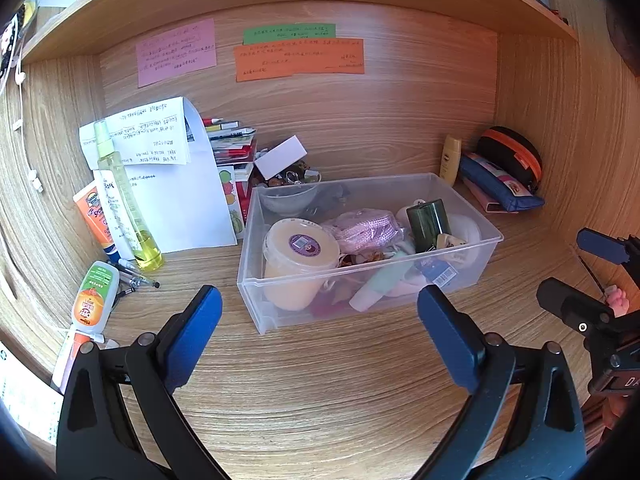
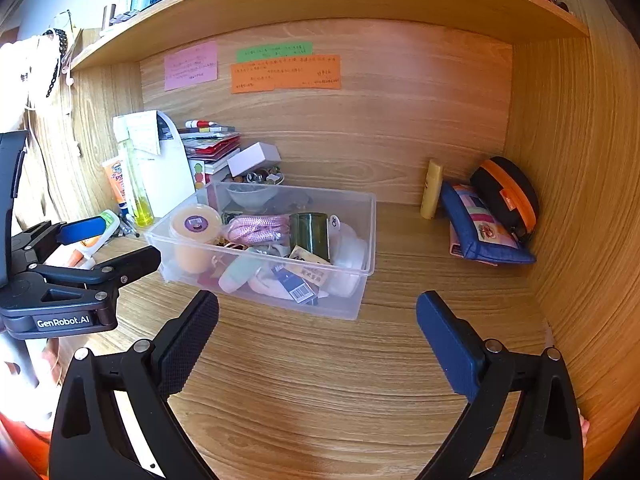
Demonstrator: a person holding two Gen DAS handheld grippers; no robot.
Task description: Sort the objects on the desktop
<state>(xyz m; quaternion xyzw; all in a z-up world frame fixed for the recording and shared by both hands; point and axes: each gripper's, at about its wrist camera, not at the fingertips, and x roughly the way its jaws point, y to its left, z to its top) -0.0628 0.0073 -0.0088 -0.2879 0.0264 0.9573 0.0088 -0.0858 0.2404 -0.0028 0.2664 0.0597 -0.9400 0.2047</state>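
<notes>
Blue pads of your left gripper (image 1: 320, 320) stand wide apart, empty, low over the desk (image 1: 320, 392) just before the clear bin (image 1: 256, 280). Your right gripper (image 2: 318, 326) is the same, jaws apart, holding nothing. The bin holds a tub (image 1: 298, 256), a green bottle (image 1: 428, 224) and pink cord (image 1: 368, 230). Bottles (image 1: 124, 200) stand left, pouches (image 2: 486, 228) right.

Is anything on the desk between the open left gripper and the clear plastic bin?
Nothing visible. The left gripper hangs open over bare wooden desk, and the clear plastic bin sits straight ahead of its fingers. The orange-labelled bottle and pens lie off to the left, outside that path.
</notes>
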